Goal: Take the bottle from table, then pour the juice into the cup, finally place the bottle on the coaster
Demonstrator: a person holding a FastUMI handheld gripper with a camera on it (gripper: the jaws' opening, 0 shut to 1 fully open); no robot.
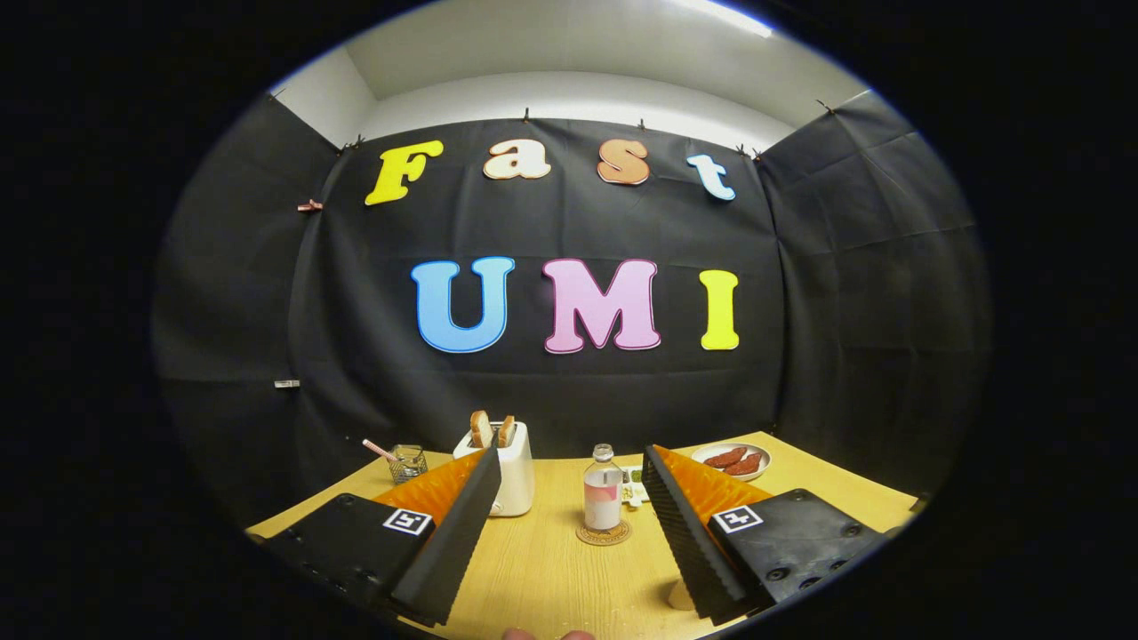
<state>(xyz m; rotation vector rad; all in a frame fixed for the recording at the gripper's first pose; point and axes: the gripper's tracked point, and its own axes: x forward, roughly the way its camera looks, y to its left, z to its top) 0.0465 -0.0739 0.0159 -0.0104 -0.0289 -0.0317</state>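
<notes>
I had the black-and-orange two-finger gripper [569, 498] spread wide and empty above the pale wooden table [551, 578]. The small clear bottle with pink juice [602, 489] stood upright on the round cork coaster [604, 533], just ahead between my fingers, the white toaster [511, 476] to its left.

a ceiling light strip [722, 15] is glaring overhead, the wooden table [551, 569] is showing up bright and sharp, and fisheye distortion is bending the edges.

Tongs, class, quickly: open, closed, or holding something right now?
Tongs: open and empty; the clear plastic bottle with pink label stands on the round coaster, ahead between the fingers, untouched.
</notes>
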